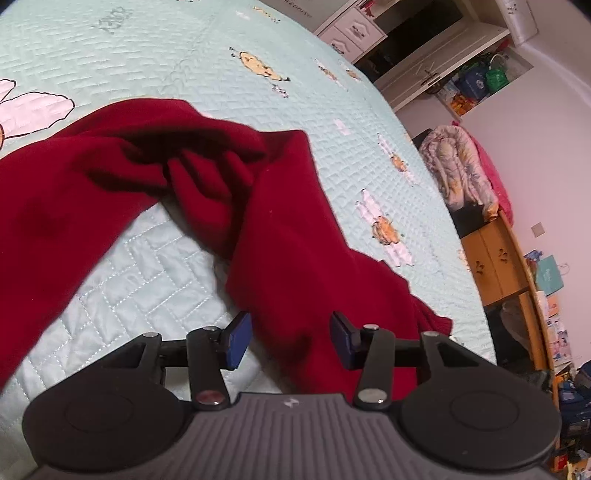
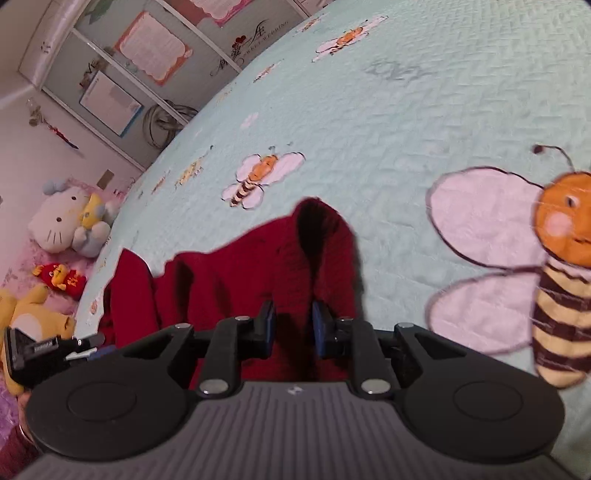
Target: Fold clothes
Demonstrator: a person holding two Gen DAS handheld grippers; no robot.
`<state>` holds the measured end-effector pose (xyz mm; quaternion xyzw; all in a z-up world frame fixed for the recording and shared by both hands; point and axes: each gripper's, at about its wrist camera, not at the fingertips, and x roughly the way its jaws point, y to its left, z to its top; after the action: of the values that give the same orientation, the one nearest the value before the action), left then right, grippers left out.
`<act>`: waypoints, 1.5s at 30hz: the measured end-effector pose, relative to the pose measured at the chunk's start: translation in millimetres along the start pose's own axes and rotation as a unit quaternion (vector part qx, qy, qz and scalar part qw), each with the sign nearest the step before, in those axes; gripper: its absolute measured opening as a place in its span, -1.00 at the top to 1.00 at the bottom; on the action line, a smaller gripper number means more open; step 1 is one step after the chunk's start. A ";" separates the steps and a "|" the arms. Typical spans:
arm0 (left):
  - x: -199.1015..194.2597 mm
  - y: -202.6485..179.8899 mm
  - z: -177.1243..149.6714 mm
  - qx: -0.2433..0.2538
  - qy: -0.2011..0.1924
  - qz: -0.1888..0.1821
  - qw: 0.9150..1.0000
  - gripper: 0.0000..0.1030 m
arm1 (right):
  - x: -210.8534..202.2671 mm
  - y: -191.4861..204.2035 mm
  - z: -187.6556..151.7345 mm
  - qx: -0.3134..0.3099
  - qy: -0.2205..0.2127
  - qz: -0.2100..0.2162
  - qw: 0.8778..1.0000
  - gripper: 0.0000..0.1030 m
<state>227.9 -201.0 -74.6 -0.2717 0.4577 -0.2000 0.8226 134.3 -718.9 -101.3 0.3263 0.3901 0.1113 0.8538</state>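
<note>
A dark red garment (image 1: 280, 221) lies rumpled on a pale green quilted bedspread (image 1: 147, 55) printed with bees. In the left wrist view one long sleeve or leg of it runs down between my left gripper's (image 1: 291, 338) blue pads, which stand wide apart over the cloth. The left gripper is open. In the right wrist view my right gripper (image 2: 293, 328) has its jaws narrowly apart around a raised fold of the red garment (image 2: 258, 258), lifting it off the bedspread (image 2: 369, 129). It looks shut on the cloth.
The bed's far edge meets white cabinets (image 1: 369, 29), a wooden cabinet (image 1: 495, 258) and a bundled quilt (image 1: 458, 166) on the right. In the right wrist view, plush toys (image 2: 66, 218) lie beside the bed at left, and the other gripper (image 2: 40, 350) shows there.
</note>
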 end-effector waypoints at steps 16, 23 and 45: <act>14.5 -0.5 7.0 -0.017 -0.011 -0.010 1.000 0.05 | 15.0 -1.8 5.6 0.025 -0.016 0.071 0.997 0.77; 27.6 -13.6 24.7 -0.002 -0.014 -0.013 1.000 0.94 | -6.1 15.1 35.1 0.020 -0.098 0.037 0.994 0.95; 3.9 -18.1 53.0 0.088 -0.109 0.078 0.987 0.48 | -11.7 -7.0 51.9 0.000 -0.151 -0.024 0.988 0.91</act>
<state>274.1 -203.2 -42.7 -0.1819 0.3662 -0.1438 0.9012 164.3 -753.8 -73.8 0.3296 0.2646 0.0402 0.9054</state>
